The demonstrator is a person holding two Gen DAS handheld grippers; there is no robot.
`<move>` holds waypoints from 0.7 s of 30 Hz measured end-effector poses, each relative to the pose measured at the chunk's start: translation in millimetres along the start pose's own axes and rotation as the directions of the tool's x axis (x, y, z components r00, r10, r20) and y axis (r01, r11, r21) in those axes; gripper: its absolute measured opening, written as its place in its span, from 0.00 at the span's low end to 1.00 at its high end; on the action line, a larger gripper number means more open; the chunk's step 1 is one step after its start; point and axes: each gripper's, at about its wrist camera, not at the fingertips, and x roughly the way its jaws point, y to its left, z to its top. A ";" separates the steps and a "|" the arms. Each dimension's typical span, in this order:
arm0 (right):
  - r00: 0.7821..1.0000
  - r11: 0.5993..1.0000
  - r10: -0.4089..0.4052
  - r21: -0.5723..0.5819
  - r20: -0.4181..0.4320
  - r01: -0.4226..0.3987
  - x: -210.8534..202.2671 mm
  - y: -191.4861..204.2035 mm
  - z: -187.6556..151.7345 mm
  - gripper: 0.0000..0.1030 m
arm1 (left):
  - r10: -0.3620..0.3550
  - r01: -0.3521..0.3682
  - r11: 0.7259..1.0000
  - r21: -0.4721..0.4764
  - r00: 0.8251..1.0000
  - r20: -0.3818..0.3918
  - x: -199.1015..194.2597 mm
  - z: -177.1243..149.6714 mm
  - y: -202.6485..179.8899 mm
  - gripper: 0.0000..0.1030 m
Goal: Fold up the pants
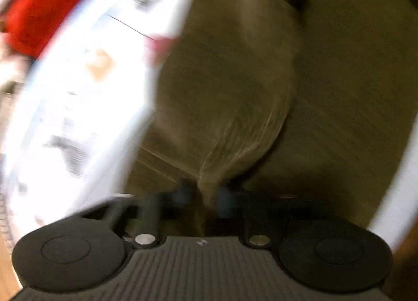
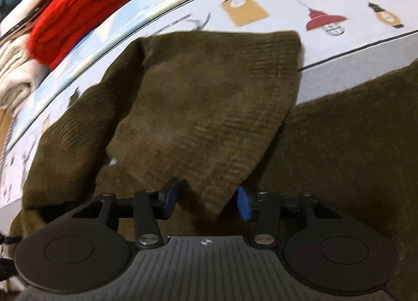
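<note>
Pants (image 1: pixel 261 91) smear with motion blur, hiding the left tool's (image 1: pixel 203 196) fingertips.

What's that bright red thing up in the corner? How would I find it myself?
Start at the printed sheet with its little lamp drawings, where the olive corduroy pants lie. Follow its far left edge to a pile of clothes. The red knit garment lies there beside cream fabric, the pile's only vivid red.

My olive-brown corduroy pants (image 2: pixel 203 107) lay spread over the patterned sheet, one ribbed section folded back on the rest, its corner hanging down; a bunched fold (image 1: pixel 235 128) rose up.
</note>
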 end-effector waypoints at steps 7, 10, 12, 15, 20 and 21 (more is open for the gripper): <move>0.987 0.995 0.040 0.079 0.158 -0.053 -29.1 -3.0 29.1 0.03 | 0.238 -0.139 0.749 -0.648 0.969 0.067 -15.3 -3.4 119.3 0.11; 0.946 0.973 0.110 0.159 0.306 -0.164 -65.0 -17.9 44.5 0.03 | 0.257 -0.150 0.665 -0.732 0.966 0.035 4.2 -4.2 135.2 0.11; 0.885 0.946 0.140 0.202 0.444 -0.251 -95.5 -32.1 53.6 0.03 | 0.244 -0.135 0.581 -0.802 0.970 0.014 17.9 -1.1 154.3 0.11; 0.760 0.900 0.115 0.257 0.639 -0.351 -139.3 -63.8 59.8 0.03 | 0.206 -0.121 0.450 -0.885 0.978 -0.029 44.3 -3.5 181.5 0.11; 0.665 0.862 -0.016 0.347 0.746 -0.368 -174.8 -120.6 65.3 0.03 | 0.176 -0.115 0.493 -0.862 0.984 -0.030 72.6 22.2 178.4 0.12; 0.670 0.866 -0.025 0.351 0.742 -0.356 -175.5 -127.1 69.0 0.03 | 0.176 -0.112 0.519 -0.847 0.984 -0.022 74.7 28.1 174.4 0.12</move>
